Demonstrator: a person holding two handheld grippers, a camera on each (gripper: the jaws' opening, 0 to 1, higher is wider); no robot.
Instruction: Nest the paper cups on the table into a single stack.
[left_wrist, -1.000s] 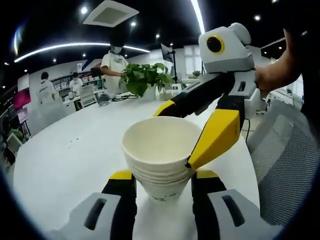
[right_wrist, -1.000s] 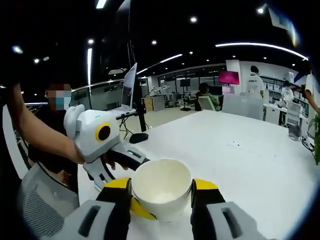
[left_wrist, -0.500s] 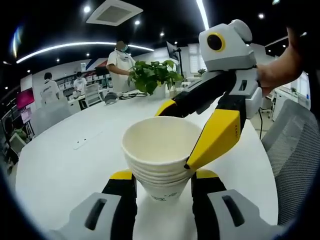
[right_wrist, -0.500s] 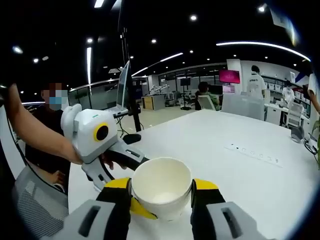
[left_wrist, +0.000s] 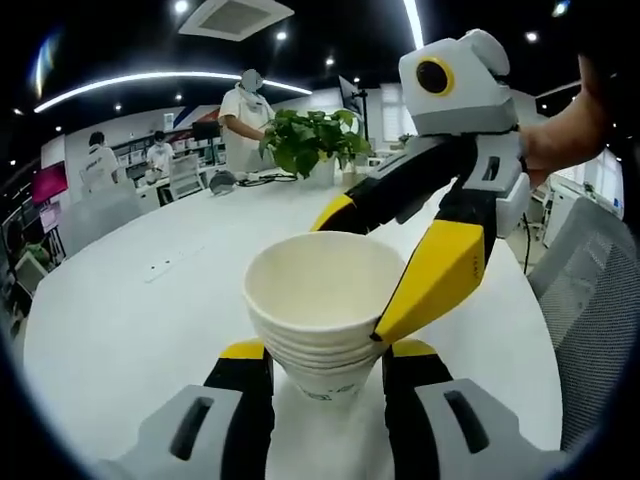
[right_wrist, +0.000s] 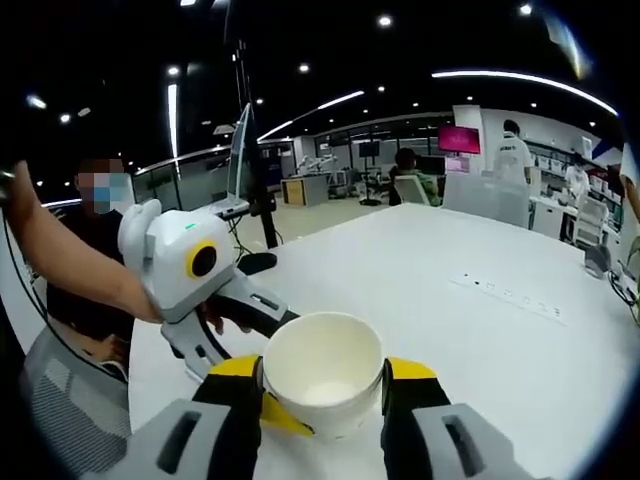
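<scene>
An open-plan office: a long white table (right_wrist: 500, 330) with a flush power strip (right_wrist: 510, 295), grey mesh chairs (left_wrist: 600, 330), a dark monitor on a stand (right_wrist: 245, 170), a green potted plant (left_wrist: 310, 140), ceiling strip lights (left_wrist: 150, 80), and people at desks behind.

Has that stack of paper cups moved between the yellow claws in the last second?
No. The cup stack sits in the same spot between the left gripper jaws; just the background shifts.
</scene>
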